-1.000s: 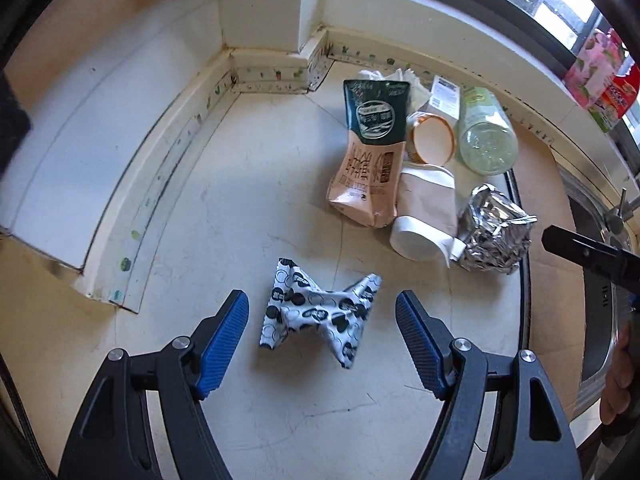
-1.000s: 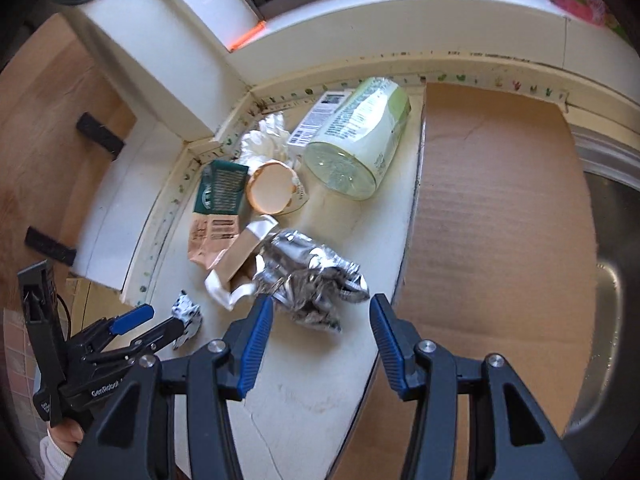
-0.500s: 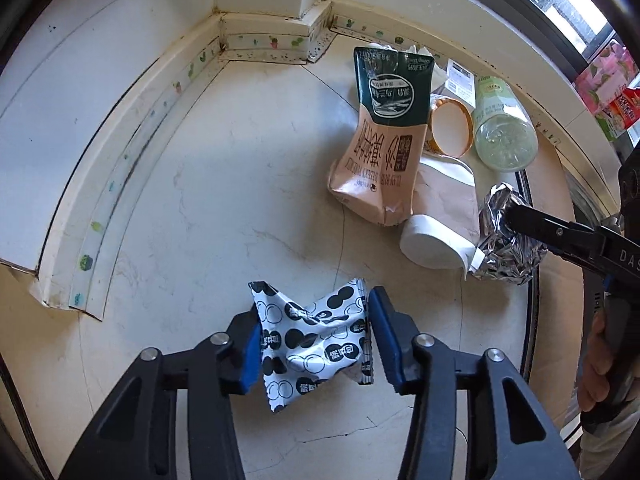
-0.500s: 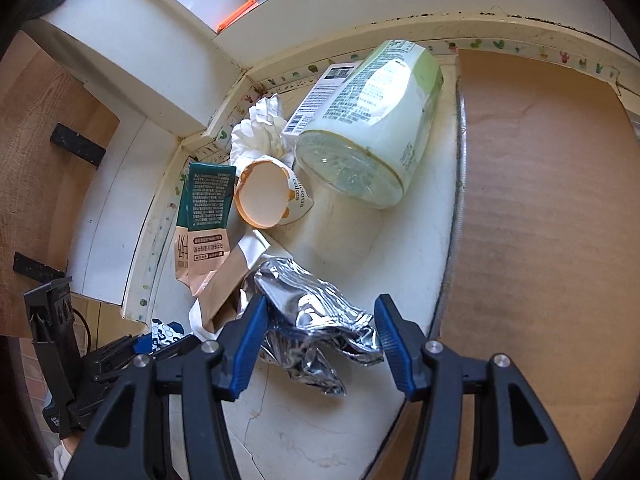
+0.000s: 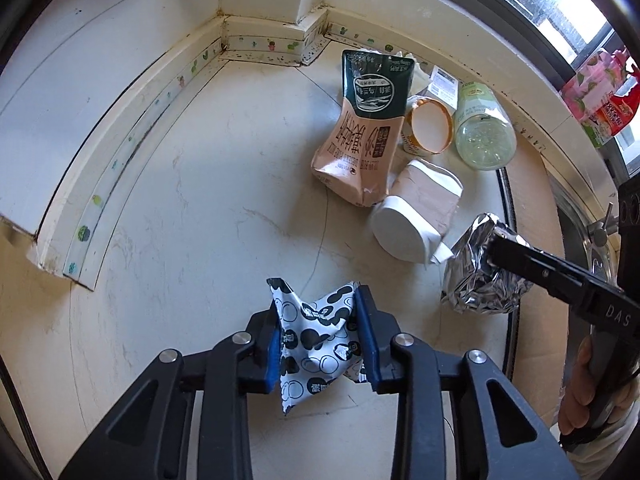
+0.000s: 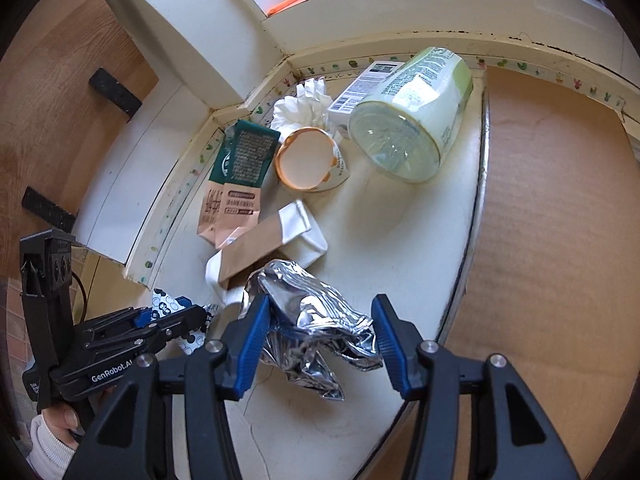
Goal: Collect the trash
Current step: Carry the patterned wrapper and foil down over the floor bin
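Observation:
My left gripper (image 5: 318, 304) is shut on a crumpled black-and-white dotted wrapper (image 5: 320, 340), pinched between its blue pads just above the pale counter (image 5: 200, 200). A crumpled ball of silver foil (image 6: 316, 328) lies on the counter between the blue pads of my right gripper (image 6: 320, 304). Those jaws are closing around it, and the pads stand at its sides without squeezing it. In the left wrist view the foil (image 5: 476, 280) shows at the right, with a black finger of the right gripper (image 5: 540, 264) over it. The left gripper (image 6: 188, 312) with the wrapper (image 6: 162, 306) shows low left in the right wrist view.
More litter lies behind: a green-and-pink pouch (image 5: 368, 128), an orange-rimmed paper cup (image 5: 430, 124), a crushed brown-and-white cup (image 5: 420, 208), a clear bottle (image 5: 484, 128), a white tissue (image 6: 304, 104) and a small box (image 6: 368, 80). Brown cardboard (image 6: 560, 200) covers the right; walls close the back.
The left jaws closed on the dotted wrapper, which was lying free between them. The right gripper came down over the foil, which now sits between its pads.

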